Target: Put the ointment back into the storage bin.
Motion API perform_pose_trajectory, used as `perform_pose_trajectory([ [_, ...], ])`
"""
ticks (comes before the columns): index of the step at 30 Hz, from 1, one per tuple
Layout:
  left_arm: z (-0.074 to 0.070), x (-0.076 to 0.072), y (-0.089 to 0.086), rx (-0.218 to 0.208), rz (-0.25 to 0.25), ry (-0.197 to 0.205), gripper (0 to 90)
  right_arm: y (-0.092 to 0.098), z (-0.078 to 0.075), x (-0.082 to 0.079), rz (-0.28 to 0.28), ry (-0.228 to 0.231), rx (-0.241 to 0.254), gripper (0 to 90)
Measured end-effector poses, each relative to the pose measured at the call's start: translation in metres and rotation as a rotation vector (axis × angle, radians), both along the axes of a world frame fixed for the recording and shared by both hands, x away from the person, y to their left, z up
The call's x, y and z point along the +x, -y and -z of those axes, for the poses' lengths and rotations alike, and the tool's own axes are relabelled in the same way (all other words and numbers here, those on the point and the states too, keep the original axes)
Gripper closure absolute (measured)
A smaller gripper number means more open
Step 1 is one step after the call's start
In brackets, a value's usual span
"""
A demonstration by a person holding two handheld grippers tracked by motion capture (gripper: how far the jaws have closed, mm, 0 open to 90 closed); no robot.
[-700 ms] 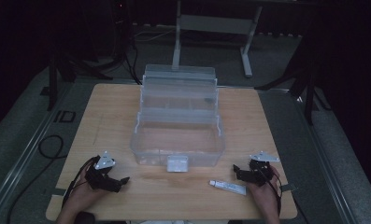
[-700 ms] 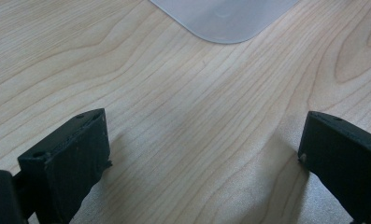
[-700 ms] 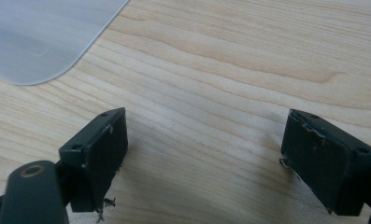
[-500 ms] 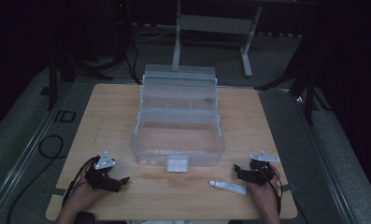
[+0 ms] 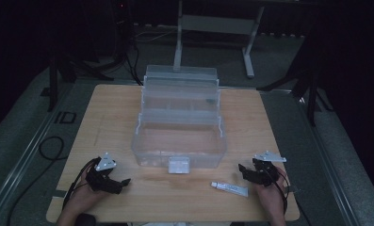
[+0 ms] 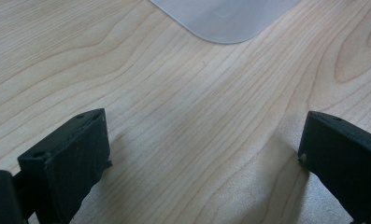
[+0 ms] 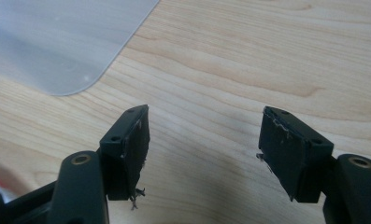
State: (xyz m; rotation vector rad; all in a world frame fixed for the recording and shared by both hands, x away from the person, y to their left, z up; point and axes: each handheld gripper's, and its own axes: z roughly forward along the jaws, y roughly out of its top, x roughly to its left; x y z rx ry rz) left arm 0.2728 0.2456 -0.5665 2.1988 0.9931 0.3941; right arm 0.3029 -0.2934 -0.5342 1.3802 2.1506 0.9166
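From the high view, a wooden table [image 5: 109, 117] has a big clear plastic box [image 5: 180, 127] in the middle, with its lid up at the back and a small latch on its front. A little white tube [image 5: 229, 189] lies flat on the table in front of the box, toward the right side. The left gripper [image 5: 114, 184] sits near the front left corner of the table, held by the left hand [image 5: 83, 200]. The right gripper [image 5: 248, 173] sits near the front right, held by the right hand [image 5: 269, 197], and the tube is just beside it. In the left gripper view, the two black jaws are wide apart with nothing between them, only bare wood, and a rounded corner of the box [image 6: 225, 18] shows at the top. In the right gripper view, the two black jaws are also apart and hold nothing, and a corner of the box [image 7: 57, 42] shows at the top left.
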Motion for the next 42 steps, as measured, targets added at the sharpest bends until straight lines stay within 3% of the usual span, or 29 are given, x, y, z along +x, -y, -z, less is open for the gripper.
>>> perform_pose_trajectory([
  [7,0.0,0.0,0.0,0.0,0.0,0.0,2.5,-0.003,-0.017,-0.005,-0.049,0.003,-0.047,31.5],
  [17,0.0,0.0,0.0,-0.001,0.0,0.0,2.6,-0.007,-0.034,-0.005,-0.138,-0.021,-0.061,33.9],
  [23,0.0,0.0,0.0,-0.001,-0.001,0.0,2.5,-0.006,-0.04,-0.002,-0.179,-0.058,-0.084,37.2],
  [42,0.0,0.0,0.0,-0.001,-0.001,0.0,2.5,-0.01,-0.057,0.002,-0.307,-0.097,-0.158,38.5],
])
